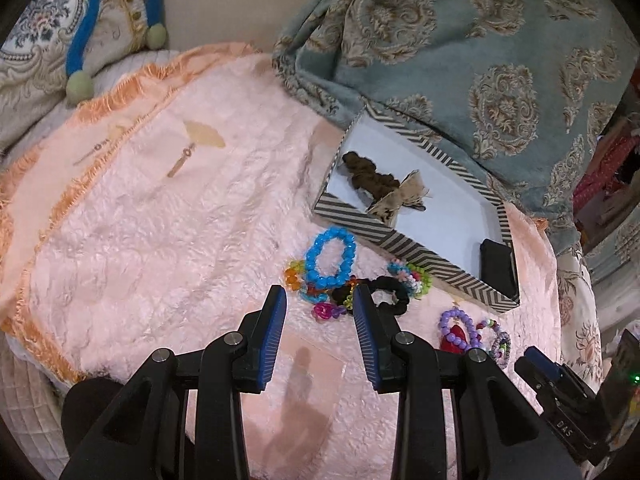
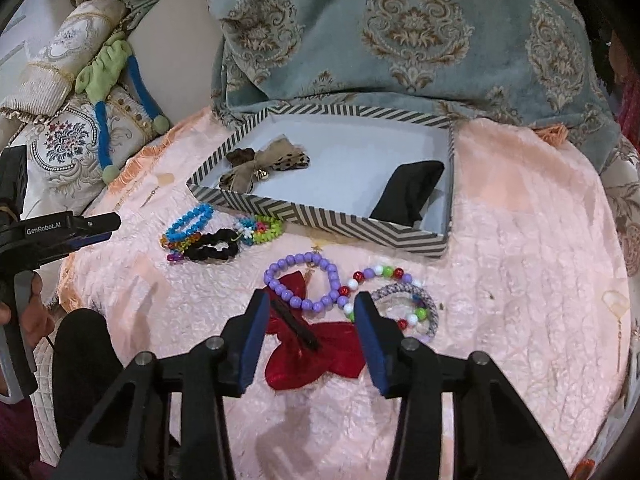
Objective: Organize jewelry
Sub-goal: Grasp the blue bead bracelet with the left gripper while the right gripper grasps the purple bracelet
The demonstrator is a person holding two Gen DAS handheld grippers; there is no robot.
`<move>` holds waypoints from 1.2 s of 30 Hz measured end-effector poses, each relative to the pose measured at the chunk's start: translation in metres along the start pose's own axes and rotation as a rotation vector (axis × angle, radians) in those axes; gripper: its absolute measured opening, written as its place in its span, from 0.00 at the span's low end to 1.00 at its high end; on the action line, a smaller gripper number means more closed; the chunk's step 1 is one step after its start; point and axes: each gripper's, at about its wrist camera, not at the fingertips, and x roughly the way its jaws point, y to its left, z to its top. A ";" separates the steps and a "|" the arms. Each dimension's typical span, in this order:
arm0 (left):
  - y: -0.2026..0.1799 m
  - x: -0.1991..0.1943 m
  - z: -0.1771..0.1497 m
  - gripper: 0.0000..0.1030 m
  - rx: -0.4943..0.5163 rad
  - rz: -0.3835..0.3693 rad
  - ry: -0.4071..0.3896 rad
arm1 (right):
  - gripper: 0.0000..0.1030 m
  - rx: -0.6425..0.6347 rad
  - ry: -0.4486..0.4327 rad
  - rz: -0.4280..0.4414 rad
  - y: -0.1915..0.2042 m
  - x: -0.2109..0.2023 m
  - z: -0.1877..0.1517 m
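My right gripper (image 2: 310, 308), fingers wide and empty, straddles the red bow clip (image 2: 316, 350) lying nearest me on the bed, its dark bar slanting across the gap; the left gripper (image 1: 320, 300) stands open over the other pile.

We see our left gripper (image 1: 320, 320) and right gripper (image 2: 312, 320) as black linkages with silver screws and ribbed blue pads (image 1: 274, 336); "GenRobot.AI" lettering sits at nine o'clock.

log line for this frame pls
left gripper: open, over blue bracelet pile | right gripper: open, over red bow | box: holds bow clip, black item
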 end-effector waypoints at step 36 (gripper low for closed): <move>-0.016 0.071 0.048 0.00 0.156 0.041 0.059 | 0.09 -0.076 0.038 0.099 0.006 0.054 0.048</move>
